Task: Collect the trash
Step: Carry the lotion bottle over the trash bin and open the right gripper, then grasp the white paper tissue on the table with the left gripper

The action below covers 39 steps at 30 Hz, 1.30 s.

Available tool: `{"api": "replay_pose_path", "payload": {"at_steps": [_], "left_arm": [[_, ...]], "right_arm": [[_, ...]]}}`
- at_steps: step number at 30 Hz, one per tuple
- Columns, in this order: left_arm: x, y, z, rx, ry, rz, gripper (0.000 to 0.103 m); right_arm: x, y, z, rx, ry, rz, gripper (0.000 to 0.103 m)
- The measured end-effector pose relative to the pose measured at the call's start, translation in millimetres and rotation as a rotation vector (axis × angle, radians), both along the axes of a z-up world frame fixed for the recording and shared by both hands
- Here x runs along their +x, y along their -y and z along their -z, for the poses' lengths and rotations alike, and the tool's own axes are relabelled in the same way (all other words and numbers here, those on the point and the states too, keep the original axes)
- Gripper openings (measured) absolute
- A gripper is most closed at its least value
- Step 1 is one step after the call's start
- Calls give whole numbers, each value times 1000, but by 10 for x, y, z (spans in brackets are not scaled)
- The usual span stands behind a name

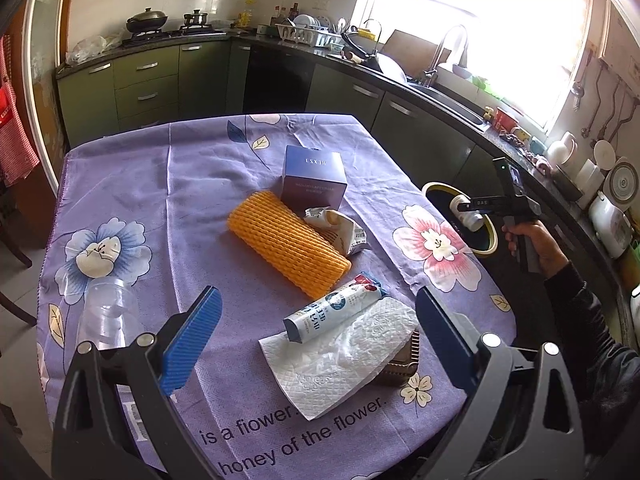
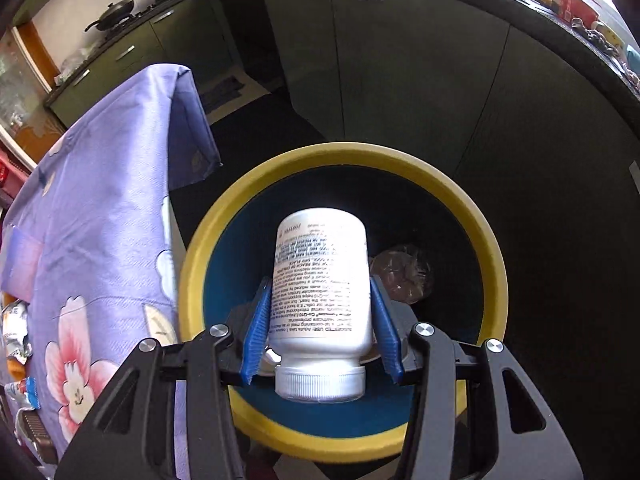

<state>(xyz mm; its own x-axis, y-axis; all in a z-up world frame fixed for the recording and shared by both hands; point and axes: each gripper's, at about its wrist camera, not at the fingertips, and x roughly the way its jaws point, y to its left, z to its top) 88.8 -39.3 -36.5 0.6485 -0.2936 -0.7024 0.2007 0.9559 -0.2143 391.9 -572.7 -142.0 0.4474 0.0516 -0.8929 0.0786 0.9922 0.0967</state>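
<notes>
While the left gripper [image 1: 316, 344] hangs low over the near edge of the table [image 1: 192, 184], tilted down with its blue pads spread wide and nothing between them, the trash lies waiting on the purple flowered cloth: a crumpled paper towel [image 1: 340, 356] over a brown tray [image 1: 400, 364], a white and blue tube wrapper [image 1: 332, 308] resting on the towel, a clear plastic cup [image 1: 106, 316] off to the left. Beyond those sit an orange foam net sleeve [image 1: 288, 244], a crushed white carton [image 1: 340, 232] touching it, and a dark blue box [image 1: 314, 180] standing upright behind. Out past the table's right edge, a hand [image 1: 536, 240] in a dark sleeve holds the right gripper [image 2: 320, 332] pointed steeply down over the yellow-rimmed bin [image 2: 496, 280]. A white pill bottle [image 2: 320, 292] sits cap-near between its blue pads; whether the pads are pressing it I cannot tell. A clear wrapper [image 2: 404, 276] lies at the bin's bottom.
</notes>
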Motion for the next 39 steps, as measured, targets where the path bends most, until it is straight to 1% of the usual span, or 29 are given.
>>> {"api": "replay_pose_path", "payload": {"at_steps": [2,6,15,20,26,29,30,31,35,39], "left_arm": [[5,23,6,0,-4,9,93],[-3,68,22,4,-6,37,93],[-80,185,143,7,-26,105,93],[-138,270,303,14,-59,144,93],[-157,403,565,38,-96,188,93],[-123,400,687,33,-123,194,92],[-114,391,719,33,-131,192,91],[-106,383,745,32,-138,192,88],[-87,364,838,36,-165,207,73],[-80,347,916,57,-181,226,66]], "right_arm": [[43,53,-13,-29,19,23,69],[-98,44,-161,39,60,11,69],[-945,-378,-446,131,157,-56,69],[-1183,-597,-501,150,183,-100,69],[-1287,-863,-578,134,200,-154,69],[-1347,-941,-591,140,203,-173,69],[-1351,-961,-585,141,202,-178,69],[-1359,-982,-582,141,202,-181,69],[-1362,-1044,-551,142,198,-196,69],[-1363,-1059,-546,147,195,-204,69]]}}
